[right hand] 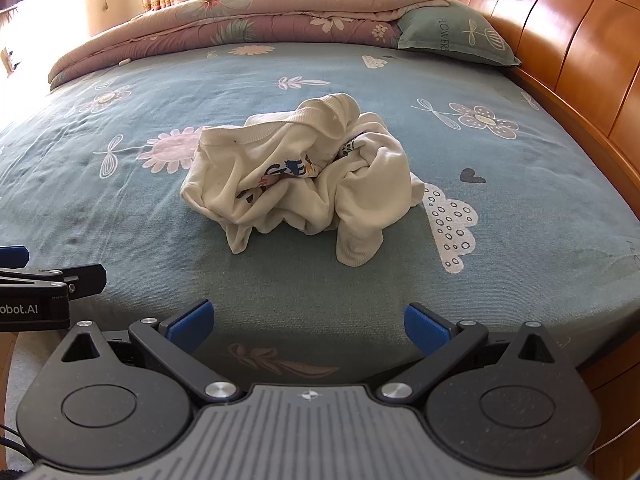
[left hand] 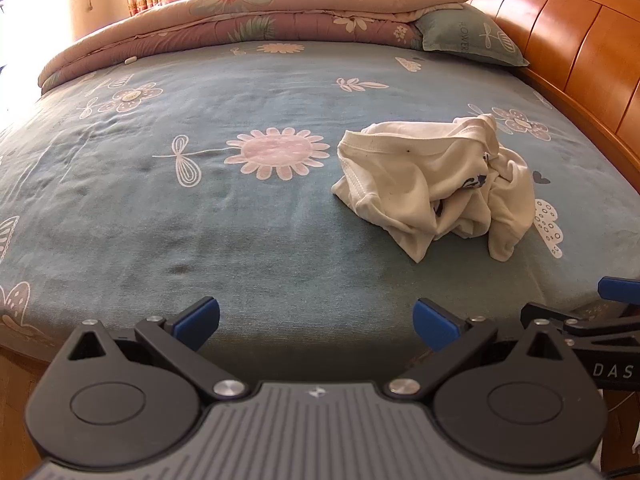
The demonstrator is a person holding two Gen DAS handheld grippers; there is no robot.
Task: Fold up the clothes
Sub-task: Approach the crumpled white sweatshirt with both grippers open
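Crumpled white garment (right hand: 300, 176) waiting on the bed (right hand: 120, 220)

Left tool (left hand: 316, 322) and right tool (right hand: 308, 326) both hang released and empty above the near edge of the blue floral sheet; the garment lies bunched mid-bed, well apart from both, nearer the wooden headboard (right hand: 560, 48) side.
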